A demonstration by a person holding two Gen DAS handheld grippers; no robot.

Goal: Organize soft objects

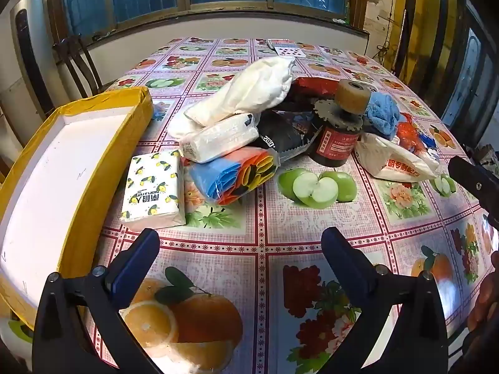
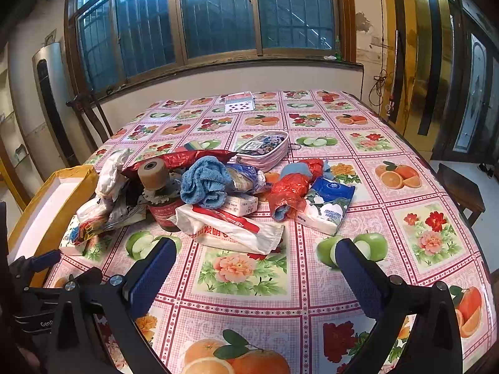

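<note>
1. Nothing is sitting in the yellow box (image 1: 93,168) at the table's left edge, its white floor bare, so sorting is looking barely begun
2. Soft goods are all waiting in the pile: lemon-print tissue pack (image 1: 152,187), white cloth bundle (image 1: 246,93), blue towel (image 2: 204,184) (a hard brown jar (image 1: 338,137) is mixed in)
3. Left gripper (image 1: 240,243) and right gripper (image 2: 254,255) are both hovering spread wide, carrying nothing

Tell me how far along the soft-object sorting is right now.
Nothing looks sorted yet: the yellow-edged box with white lining holds nothing visible. Both the left gripper and right gripper hover with jaws open, holding nothing. Still left: the lemon-print tissue pack, white cloth bundle, blue towel and the rest of the pile.
</note>
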